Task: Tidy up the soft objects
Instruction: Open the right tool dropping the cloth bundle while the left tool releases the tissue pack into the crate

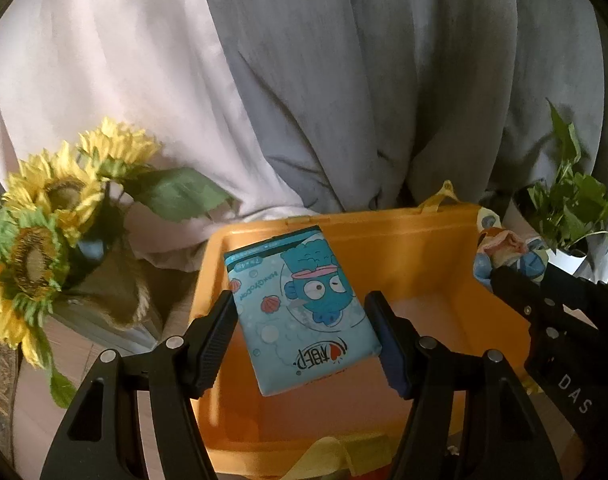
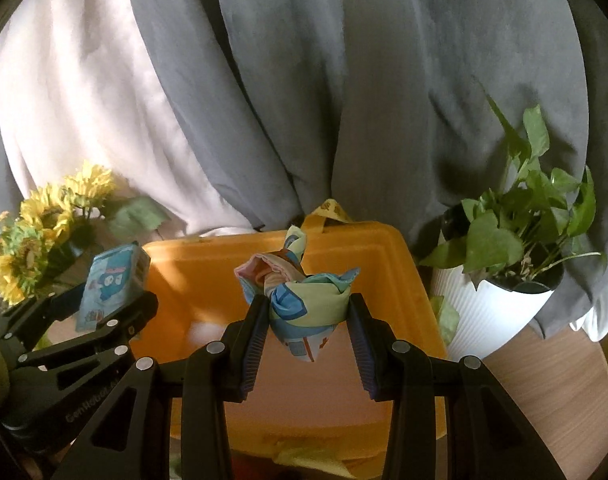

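Left wrist view shows the grey curtain (image 1: 384, 80) and the white curtain (image 1: 103, 80) filling the space far beyond the jaws. Under and ahead of the jaws stands the orange storage box (image 1: 424, 240), open at the top, with a yellow strap at its far rim. Sunflowers (image 1: 47, 208) are to the left of the left gripper (image 1: 304, 340), and a potted green plant (image 2: 516, 240) in a white pot is to the right of the right gripper (image 2: 308, 328). The wooden worktop (image 2: 564, 380) is seen at the right, under the pot.

The left jaws are clenched on a blue tissue pack (image 1: 299, 304) with a cartoon fish; the pack sits between the two pads, tilted, above the box's inside. The right jaws are clenched on a bundled colourful cloth (image 2: 304, 296), which bulges up between the pads, also above the box. The two grippers are side by side, near each other.
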### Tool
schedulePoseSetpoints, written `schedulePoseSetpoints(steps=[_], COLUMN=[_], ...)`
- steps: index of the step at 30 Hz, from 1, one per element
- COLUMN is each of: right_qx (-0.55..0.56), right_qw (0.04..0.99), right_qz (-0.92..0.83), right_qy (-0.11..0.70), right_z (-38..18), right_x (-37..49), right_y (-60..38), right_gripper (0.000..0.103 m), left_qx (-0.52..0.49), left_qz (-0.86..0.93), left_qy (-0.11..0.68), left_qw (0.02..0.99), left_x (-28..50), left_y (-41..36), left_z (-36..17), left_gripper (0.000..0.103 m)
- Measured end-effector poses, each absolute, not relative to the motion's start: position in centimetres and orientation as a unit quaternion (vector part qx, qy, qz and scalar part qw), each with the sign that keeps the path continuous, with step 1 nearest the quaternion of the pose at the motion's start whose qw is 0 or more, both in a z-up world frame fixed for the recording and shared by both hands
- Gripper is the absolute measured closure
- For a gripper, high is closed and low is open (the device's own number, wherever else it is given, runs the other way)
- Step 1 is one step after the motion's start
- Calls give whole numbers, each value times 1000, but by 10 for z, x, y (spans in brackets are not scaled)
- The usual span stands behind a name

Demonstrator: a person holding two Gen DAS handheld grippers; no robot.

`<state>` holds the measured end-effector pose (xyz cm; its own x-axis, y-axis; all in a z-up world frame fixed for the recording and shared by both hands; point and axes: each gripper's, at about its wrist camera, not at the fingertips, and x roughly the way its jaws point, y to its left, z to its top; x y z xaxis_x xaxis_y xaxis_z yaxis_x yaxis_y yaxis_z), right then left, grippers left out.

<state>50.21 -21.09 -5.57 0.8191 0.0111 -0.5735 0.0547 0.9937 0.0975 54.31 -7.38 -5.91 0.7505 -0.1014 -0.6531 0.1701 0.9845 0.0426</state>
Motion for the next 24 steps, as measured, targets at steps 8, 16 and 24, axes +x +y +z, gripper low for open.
schedulePoseSetpoints(steps=[8, 16, 24], right_qx=[65, 81, 81], right_qw=[947, 950, 957], right_qz=[-13, -22, -22], right_qy=[315, 301, 277], right_z=[-62, -53, -34], right_x=[511, 496, 468], right_y=[-216, -224, -223], right_gripper=[42, 42, 42], left_qx=[54, 50, 47], left_qz=[-70, -69, -54], left_qy=[347, 323, 290], left_qw=[934, 943, 954], left_x=[543, 521, 488], left_y=[-74, -70, -63], left_z=[-61, -43, -19], left_gripper=[27, 21, 13])
